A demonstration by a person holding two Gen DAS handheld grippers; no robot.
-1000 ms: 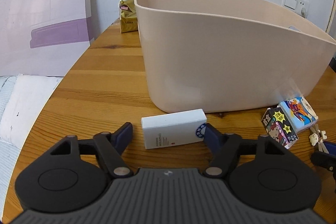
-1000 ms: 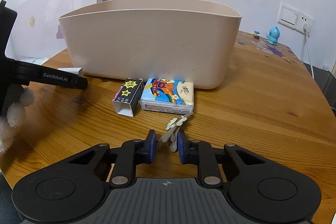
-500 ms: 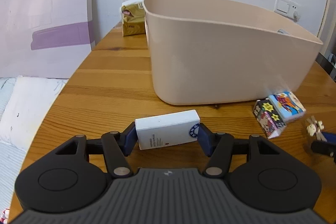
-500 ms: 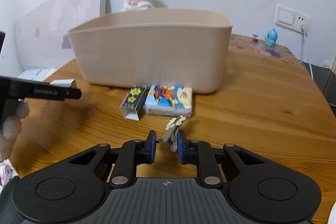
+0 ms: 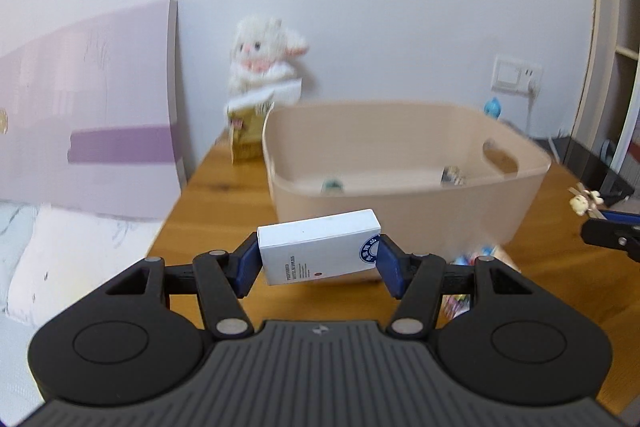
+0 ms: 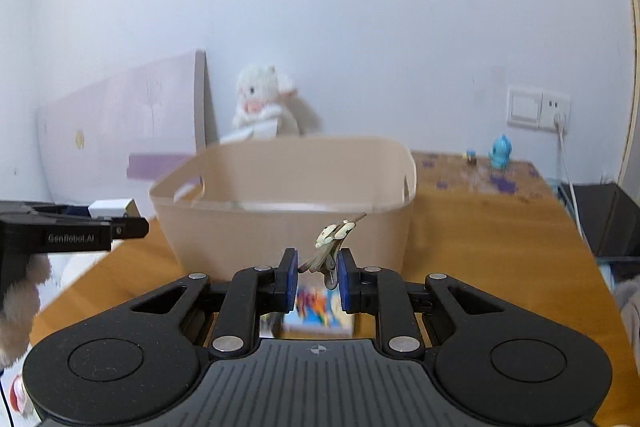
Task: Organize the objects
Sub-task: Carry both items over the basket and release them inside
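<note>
My left gripper (image 5: 318,259) is shut on a white box (image 5: 318,247) and holds it in the air in front of the beige tub (image 5: 400,203). My right gripper (image 6: 318,277) is shut on a small hair clip with a cream charm (image 6: 334,239), lifted in front of the tub (image 6: 288,227). The tub holds small items, one green-topped (image 5: 331,185) and one at the right (image 5: 452,175). The clip (image 5: 584,201) and right gripper show at the right edge of the left wrist view. The left gripper (image 6: 120,225) shows at the left of the right wrist view.
A colourful tissue pack (image 6: 318,311) lies on the wooden table (image 6: 480,247) below my right gripper. A plush lamb (image 5: 262,63) and a gold bag (image 5: 246,139) stand behind the tub. A lilac board (image 5: 88,107) leans at the left. A blue figure (image 6: 500,151) stands near the wall socket.
My left gripper closed on the white box and lifted it off the table. My right gripper lifted the hair clip. Both views now look down into the tub from higher up.
</note>
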